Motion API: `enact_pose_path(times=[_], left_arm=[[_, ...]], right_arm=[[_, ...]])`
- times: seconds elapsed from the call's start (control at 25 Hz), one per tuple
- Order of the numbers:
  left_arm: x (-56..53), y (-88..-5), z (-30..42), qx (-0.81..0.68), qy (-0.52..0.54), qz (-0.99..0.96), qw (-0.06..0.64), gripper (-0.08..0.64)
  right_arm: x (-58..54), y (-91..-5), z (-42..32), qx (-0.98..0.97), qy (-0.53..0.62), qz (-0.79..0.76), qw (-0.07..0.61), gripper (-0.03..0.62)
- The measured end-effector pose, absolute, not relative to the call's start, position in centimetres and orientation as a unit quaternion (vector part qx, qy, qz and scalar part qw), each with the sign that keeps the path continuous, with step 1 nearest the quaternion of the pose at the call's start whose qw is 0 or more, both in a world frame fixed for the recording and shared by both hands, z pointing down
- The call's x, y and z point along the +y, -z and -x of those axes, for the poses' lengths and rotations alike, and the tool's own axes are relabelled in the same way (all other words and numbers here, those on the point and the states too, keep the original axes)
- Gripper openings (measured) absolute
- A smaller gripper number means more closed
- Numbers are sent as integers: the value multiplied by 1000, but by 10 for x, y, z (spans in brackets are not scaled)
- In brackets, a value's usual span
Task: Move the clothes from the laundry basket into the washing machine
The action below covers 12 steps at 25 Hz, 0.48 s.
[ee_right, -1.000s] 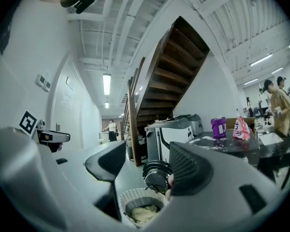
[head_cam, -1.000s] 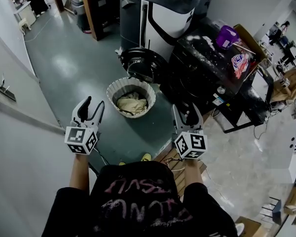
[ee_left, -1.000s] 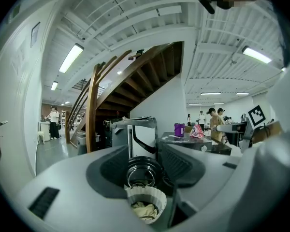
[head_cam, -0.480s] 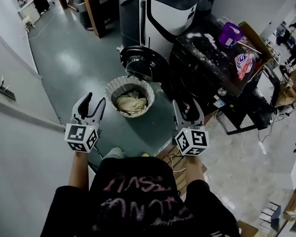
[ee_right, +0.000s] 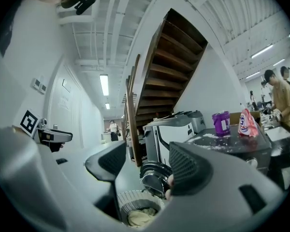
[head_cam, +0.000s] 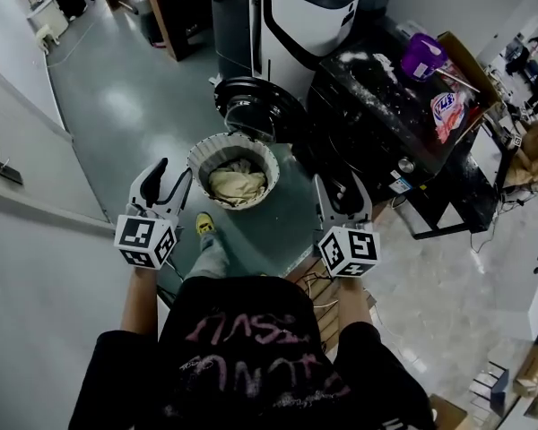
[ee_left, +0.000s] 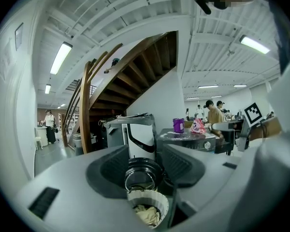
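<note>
The clothes (head_cam: 236, 184) are a crumpled heap of pale cream-yellow cloth. They lie low inside the laundry basket (head_cam: 195, 161), a round white basket with a pleated wall. It stands on the grey-green floor (head_cam: 125, 115) just in front of the washing machine (head_cam: 296, 21). The machine is white and dark grey, and its round black door (head_cam: 251, 106) hangs open just behind the basket's rim.

My left tool (head_cam: 172, 183) and my right tool (head_cam: 341, 195) each have their jaws moderately apart with nothing between them. Both are held short of the basket, one to either side of it. Each tool carries a cube of black-and-white square markers.

On the black desk (head_cam: 359, 115) beside the machine stand a purple container (head_cam: 419, 56) and a pink-and-white packet (head_cam: 446, 107). The packet's blue print is too small for me to read. I cannot make out the pink lettering on my black shirt (head_cam: 251, 348) from this angle.
</note>
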<state>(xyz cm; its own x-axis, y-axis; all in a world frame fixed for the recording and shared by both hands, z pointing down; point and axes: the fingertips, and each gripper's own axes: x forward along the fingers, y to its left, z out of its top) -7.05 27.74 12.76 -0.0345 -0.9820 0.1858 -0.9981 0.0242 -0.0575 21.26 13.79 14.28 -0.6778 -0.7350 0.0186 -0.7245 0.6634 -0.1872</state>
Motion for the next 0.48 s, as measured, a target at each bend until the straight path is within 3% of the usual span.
enact_pose_path(times=[0.48], left_arm=[[206, -160, 147, -696, -70, -710, 81, 215]], right_arm=[[83, -161, -146, 901, 91, 424, 1, 276]])
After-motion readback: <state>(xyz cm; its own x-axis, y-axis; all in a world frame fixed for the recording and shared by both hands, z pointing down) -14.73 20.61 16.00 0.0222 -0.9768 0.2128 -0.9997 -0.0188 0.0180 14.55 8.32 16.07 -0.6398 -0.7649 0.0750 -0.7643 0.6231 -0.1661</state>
